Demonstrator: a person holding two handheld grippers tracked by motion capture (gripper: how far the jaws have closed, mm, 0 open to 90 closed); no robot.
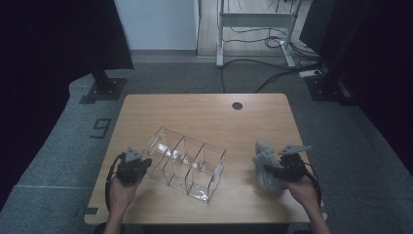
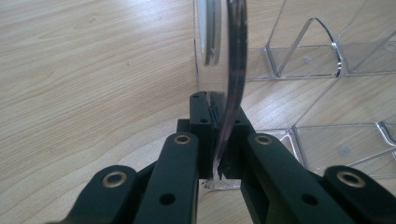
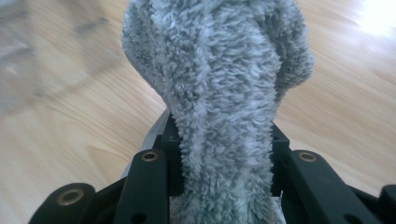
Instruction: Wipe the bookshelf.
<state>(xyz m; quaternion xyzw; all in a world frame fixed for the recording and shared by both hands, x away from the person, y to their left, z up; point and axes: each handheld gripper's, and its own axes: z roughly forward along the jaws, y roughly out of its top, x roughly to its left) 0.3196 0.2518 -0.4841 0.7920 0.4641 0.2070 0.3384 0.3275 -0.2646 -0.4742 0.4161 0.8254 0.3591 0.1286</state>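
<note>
High view: a clear acrylic organizer [image 1: 187, 164] with three compartments is seen lying tilted on the wooden table [image 1: 204, 109], left of the middle and toward the near edge, its long axis running from upper left to lower right. Its rounded end wall at the left is pinched by the left gripper [image 1: 141, 163], which is held in the person's left hand [image 1: 121, 191] near the table's left edge. In the left gripper view the thin transparent wall [image 2: 231, 84] is shown clamped edge-on between the two black jaws, which are pressed together on it, and the dividers of the compartments are seen beyond, above the wood.

Well apart from the organizer, at the right side of the table, a grey fluffy cloth [image 1: 265, 163] is held by the right gripper [image 1: 272, 168] in the person's right hand [image 1: 304, 187]. In the right gripper view the bunched cloth [image 3: 224, 102] is seen squeezed between the jaws and standing up out of them, with the wooden top behind it.

At the far edge of the table a round cable hole [image 1: 237, 106] is seen. Beyond the table, cables [image 1: 272, 73] are lying on the grey floor.
</note>
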